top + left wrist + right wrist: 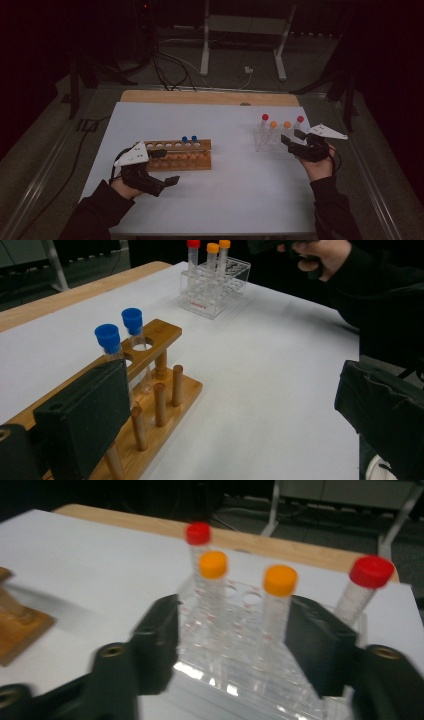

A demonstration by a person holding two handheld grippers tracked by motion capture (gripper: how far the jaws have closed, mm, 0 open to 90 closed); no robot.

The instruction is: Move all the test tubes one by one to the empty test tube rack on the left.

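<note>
R gripper (230, 645) open at clear rack (300, 705) near table's R edge (312, 165)

I'm in a lab: tube racks (181, 155) by my fingers, cables (170, 70) across the floor beyond.

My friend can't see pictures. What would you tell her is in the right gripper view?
Two black tongs reach around a clear plastic rack holding four capped tubes, with two orange-capped tubes between them, untouched. Two red-capped tubes stand at the back left and far right, on a white table.
</note>
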